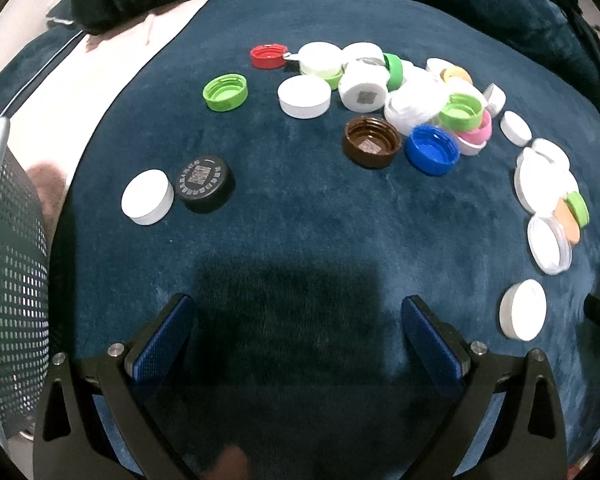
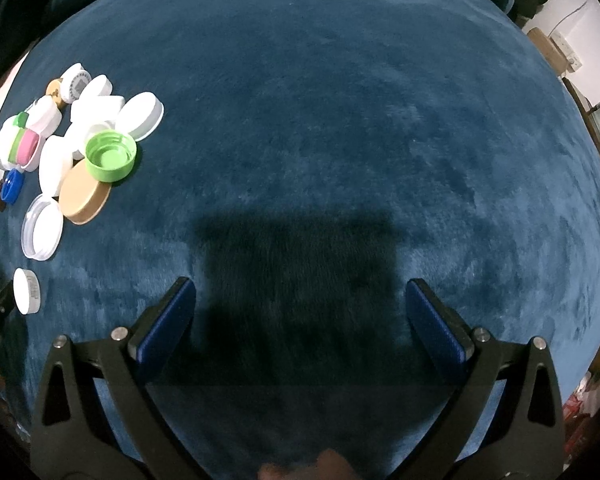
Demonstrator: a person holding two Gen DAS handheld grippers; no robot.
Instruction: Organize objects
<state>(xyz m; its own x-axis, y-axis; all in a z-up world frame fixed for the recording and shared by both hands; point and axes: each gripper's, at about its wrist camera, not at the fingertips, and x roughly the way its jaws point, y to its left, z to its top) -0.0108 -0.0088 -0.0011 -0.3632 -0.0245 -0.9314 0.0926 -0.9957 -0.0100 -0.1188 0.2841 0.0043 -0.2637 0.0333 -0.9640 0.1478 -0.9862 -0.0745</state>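
Several bottle caps lie on a dark blue velvet cloth (image 1: 300,220). In the left wrist view a white cap (image 1: 147,197) and a black cap (image 1: 205,183) sit at the left, a green cap (image 1: 225,92) and a red cap (image 1: 268,56) farther back, and a brown cap (image 1: 372,142) and blue cap (image 1: 432,150) beside a heap of white ones (image 1: 412,104). My left gripper (image 1: 298,336) is open above bare cloth. In the right wrist view a green cap (image 2: 110,156), gold lid (image 2: 84,197) and clear lid (image 2: 42,227) lie at the left. My right gripper (image 2: 300,320) is open, nothing between its fingers.
A pale perforated basket (image 1: 14,280) stands at the left edge of the left wrist view, beside a pink cloth (image 1: 72,92). A lone white cap (image 1: 523,310) lies near the right. Clutter and a wall socket (image 2: 564,50) show beyond the cloth's right edge.
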